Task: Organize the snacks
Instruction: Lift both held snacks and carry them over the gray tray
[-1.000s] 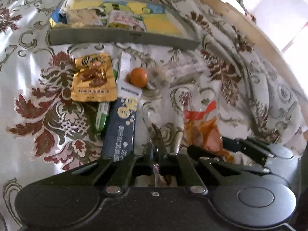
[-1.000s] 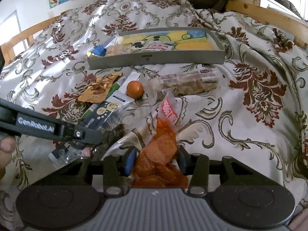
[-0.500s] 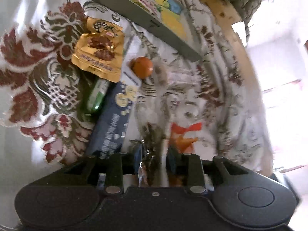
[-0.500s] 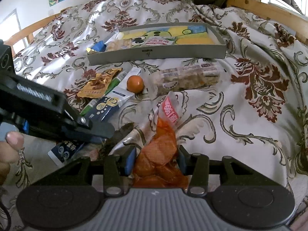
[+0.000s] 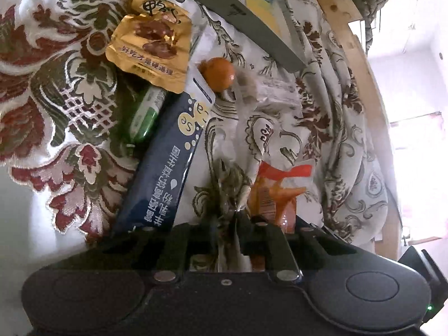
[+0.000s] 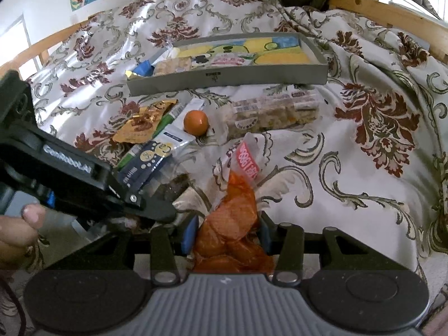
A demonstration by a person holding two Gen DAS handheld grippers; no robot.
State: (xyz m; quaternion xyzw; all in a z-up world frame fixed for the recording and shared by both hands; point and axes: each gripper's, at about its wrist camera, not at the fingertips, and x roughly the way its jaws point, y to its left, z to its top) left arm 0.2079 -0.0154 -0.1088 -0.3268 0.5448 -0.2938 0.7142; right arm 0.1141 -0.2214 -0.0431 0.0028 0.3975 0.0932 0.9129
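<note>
My right gripper (image 6: 226, 232) is shut on a clear bag of orange snacks (image 6: 235, 218) with a red label, low over the bed. My left gripper (image 5: 228, 224) is shut on a clear packet of dark snack (image 5: 226, 184); it shows in the right wrist view (image 6: 156, 210) just left of the orange bag (image 5: 277, 193). A grey tray (image 6: 229, 75) holding several packets lies further back. On the bedspread before it lie a gold pouch (image 6: 142, 123), a navy packet (image 6: 148, 162), a green stick (image 5: 144, 117), an orange ball (image 6: 196, 122) and a clear cereal bar pack (image 6: 271, 114).
A patterned bedspread (image 6: 364, 145) covers the bed, rumpled at the right. A wooden bed frame (image 6: 392, 14) runs along the far right edge. The tray's grey front wall (image 5: 246, 25) lies at the top of the left wrist view.
My left gripper has closed on the dark snack packet and tilted, moving closer over the bedspread. The right gripper holds the orange bag as before.
</note>
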